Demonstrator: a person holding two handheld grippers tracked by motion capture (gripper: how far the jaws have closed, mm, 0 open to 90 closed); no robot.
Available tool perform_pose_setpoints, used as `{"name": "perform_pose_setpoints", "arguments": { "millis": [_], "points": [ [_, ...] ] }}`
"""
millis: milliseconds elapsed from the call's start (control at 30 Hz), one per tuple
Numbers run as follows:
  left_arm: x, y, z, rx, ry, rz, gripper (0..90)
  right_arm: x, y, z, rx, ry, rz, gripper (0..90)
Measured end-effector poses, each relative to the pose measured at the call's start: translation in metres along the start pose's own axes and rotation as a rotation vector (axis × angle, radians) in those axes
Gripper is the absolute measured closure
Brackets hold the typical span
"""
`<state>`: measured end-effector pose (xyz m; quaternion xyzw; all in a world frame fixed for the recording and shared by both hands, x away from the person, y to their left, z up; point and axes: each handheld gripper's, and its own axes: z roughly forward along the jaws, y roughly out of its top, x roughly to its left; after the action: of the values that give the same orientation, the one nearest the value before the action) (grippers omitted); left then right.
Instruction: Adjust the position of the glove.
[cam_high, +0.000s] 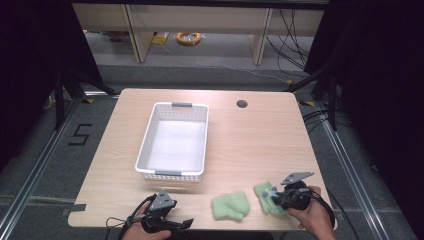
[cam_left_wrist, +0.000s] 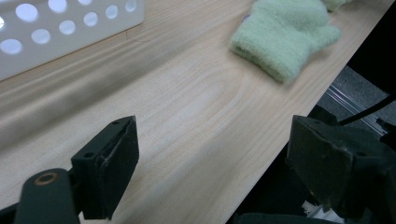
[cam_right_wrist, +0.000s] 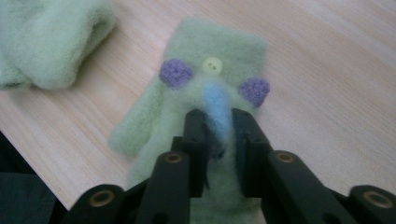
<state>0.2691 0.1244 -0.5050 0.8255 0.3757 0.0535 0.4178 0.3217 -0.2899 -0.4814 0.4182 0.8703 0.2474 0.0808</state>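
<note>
right gripper (cam_right_wrist: 218, 135) has its jaws pinched on the decorated green mitten (cam_right_wrist: 205, 112) at the near right edge of the table (cam_high: 250, 145), so the pick-up step looks to be in hand. left gripper (cam_left_wrist: 210, 172) hangs with jaws wide apart and nothing between them, near the plain green mitten (cam_left_wrist: 285, 35). next move likely calls for a lift and carry to the white basket (cam_high: 150, 135), grip kept firm on the soft knit.

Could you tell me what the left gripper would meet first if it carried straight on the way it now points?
Probably bare table first: the left gripper, jaws open, looks low along the near edge. Farther along that line lies the plain green mitten. The white basket sits off to one side. Depth is hard to judge.
</note>
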Motion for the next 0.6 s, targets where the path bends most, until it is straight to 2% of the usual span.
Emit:
{"name": "perform_pose_setpoints", "arguments": {
  "millis": [33,67,100,200,267,300,333,467,500,533,600],
  "points": [
    [0.000,0.000,0.000,0.000,-0.001,-0.001,16.1,0.000,0.000,-0.001,0.012,0.013,0.017,81.9],
    [0.000,0.000,0.000,-0.001,-0.001,-0.002,16.1,-0.001,-0.001,-0.001,0.005,0.022,0.004,83.1],
    [0.000,0.000,0.000,-0.002,-0.001,-0.004,16.1,-0.004,-0.001,0.001,-0.015,0.010,-0.037,83.9],
    [0.000,0.000,0.000,-0.004,0.000,-0.006,16.2,-0.001,0.000,-0.001,-0.009,0.007,-0.052,85.5],
    [0.000,0.000,0.000,-0.004,0.001,-0.019,16.2,-0.002,0.002,-0.003,-0.016,0.005,-0.084,86.4],
    [0.000,0.000,0.000,0.000,0.004,-0.016,16.1,-0.001,0.003,-0.005,-0.017,0.002,-0.076,86.5],
    [0.001,0.000,0.000,0.011,0.011,-0.003,16.2,-0.001,0.003,-0.006,-0.045,-0.003,-0.094,86.6],
    [0.001,0.000,0.000,-0.002,0.004,-0.002,16.2,0.004,0.010,-0.025,-0.090,0.011,-0.125,86.7],
    [0.001,0.000,0.000,-0.002,0.005,-0.001,16.2,0.004,0.010,-0.025,-0.090,0.011,-0.125,86.7],
    [0.001,0.000,0.000,-0.002,0.005,-0.002,16.2,0.007,0.014,-0.031,-0.122,0.025,-0.163,86.7],
    [0.001,0.001,0.000,-0.002,0.005,-0.001,16.2,0.009,0.016,-0.035,-0.115,0.041,-0.168,86.7]
  ]
}}
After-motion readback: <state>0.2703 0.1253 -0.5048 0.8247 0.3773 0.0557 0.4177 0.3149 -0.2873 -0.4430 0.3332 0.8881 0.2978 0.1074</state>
